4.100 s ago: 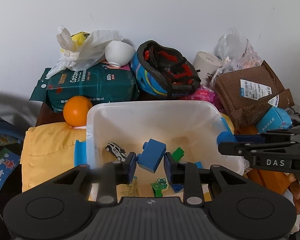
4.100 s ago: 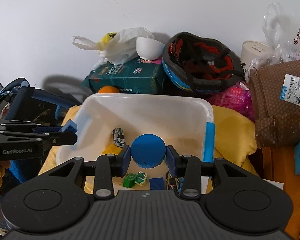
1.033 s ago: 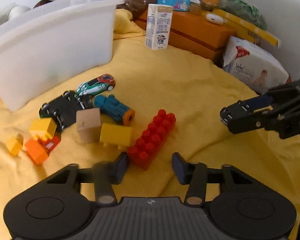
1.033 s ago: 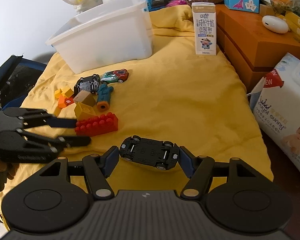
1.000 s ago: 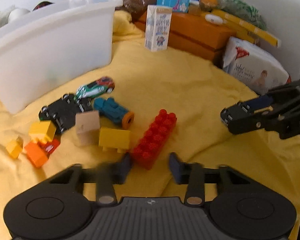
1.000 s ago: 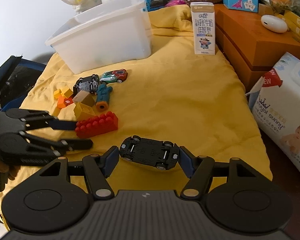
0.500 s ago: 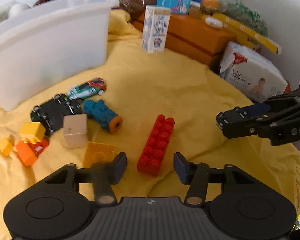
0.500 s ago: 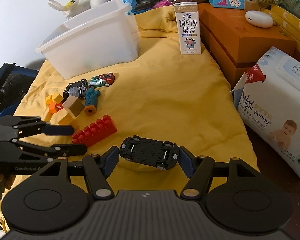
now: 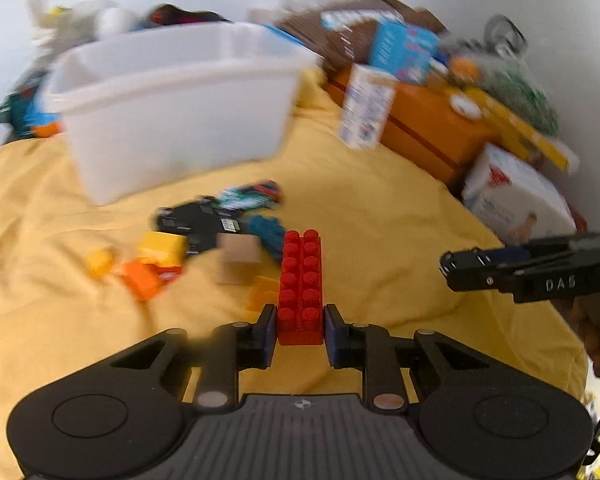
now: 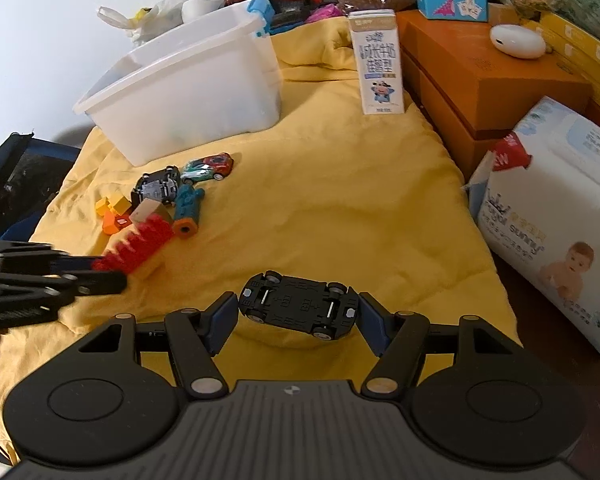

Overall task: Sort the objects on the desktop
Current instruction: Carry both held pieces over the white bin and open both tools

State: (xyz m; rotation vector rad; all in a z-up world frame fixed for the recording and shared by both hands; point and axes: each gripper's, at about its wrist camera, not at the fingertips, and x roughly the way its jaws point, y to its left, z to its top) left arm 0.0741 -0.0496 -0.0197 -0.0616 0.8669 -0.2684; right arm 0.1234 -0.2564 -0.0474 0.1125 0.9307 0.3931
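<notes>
My left gripper (image 9: 300,330) has its jaws closing, and its pads press the near end of a long red studded brick (image 9: 302,276). The brick points away from me, raised off the yellow cloth (image 9: 380,216). In the right wrist view the same brick (image 10: 136,244) sticks out of the left gripper (image 10: 100,270) at the left. My right gripper (image 10: 298,320) is shut on an upside-down black toy car (image 10: 298,306). A white bin (image 10: 188,96) stands at the back left. In front of it lie a second black car (image 10: 158,186), a green and red car (image 10: 208,168), a teal block (image 10: 188,208) and small blocks.
A milk carton (image 10: 378,68) stands on the cloth beside a stack of orange boxes (image 10: 480,80). A pack of baby wipes (image 10: 552,216) lies along the right edge. Bags, a helmet and packets crowd the wall behind the bin. A dark bag (image 10: 16,184) sits at the left.
The left gripper closed on the red brick and lifted it up and away from the pile, now lined up with the fingers. The right gripper still holds the black car.
</notes>
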